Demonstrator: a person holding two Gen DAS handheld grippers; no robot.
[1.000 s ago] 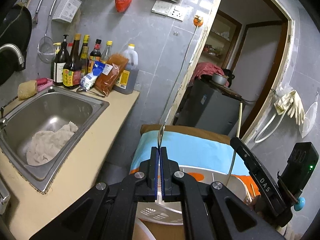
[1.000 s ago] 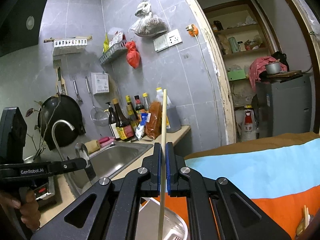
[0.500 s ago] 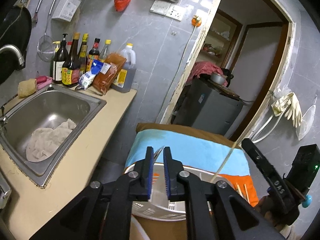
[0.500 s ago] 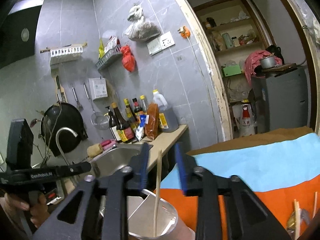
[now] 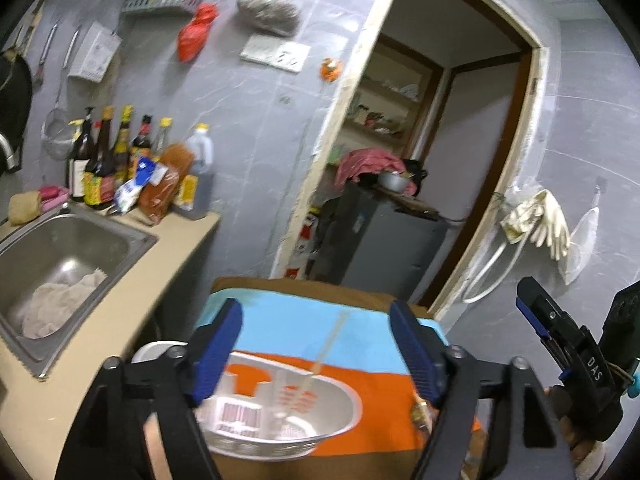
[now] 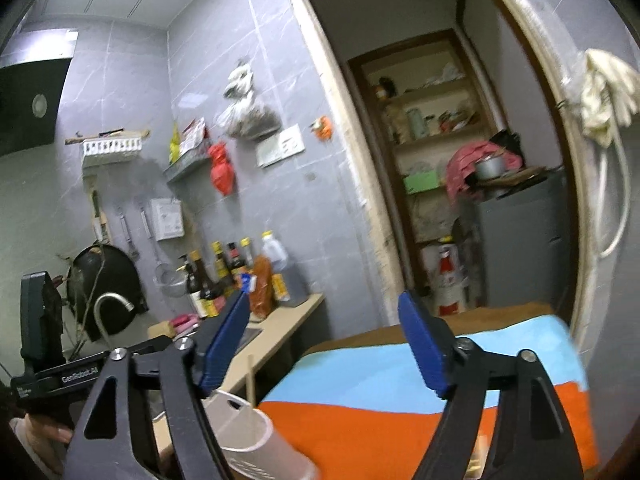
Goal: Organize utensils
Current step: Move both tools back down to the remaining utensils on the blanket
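Note:
A white perforated utensil holder [image 5: 276, 412] stands on the striped cloth, just below my left gripper [image 5: 318, 350], which is wide open and empty. A pale chopstick [image 5: 326, 348] leans out of the holder. In the right wrist view the holder [image 6: 256, 440] sits low left with the chopstick [image 6: 251, 380] upright in it. My right gripper [image 6: 332, 352] is wide open and empty above it. The right gripper also shows at the right edge of the left wrist view [image 5: 560, 332]. The spoon is not visible.
A blue, orange and brown striped cloth [image 5: 380, 396] covers the table. A steel sink [image 5: 52, 256] with a rag lies left in a beige counter [image 5: 168, 264], with sauce bottles [image 5: 104, 164] behind. A doorway [image 5: 424, 184] opens ahead.
Both grippers went from shut to wide open. The left let go of the spoon and the right let go of the chopstick, which now stands in the holder. Both grippers rose.

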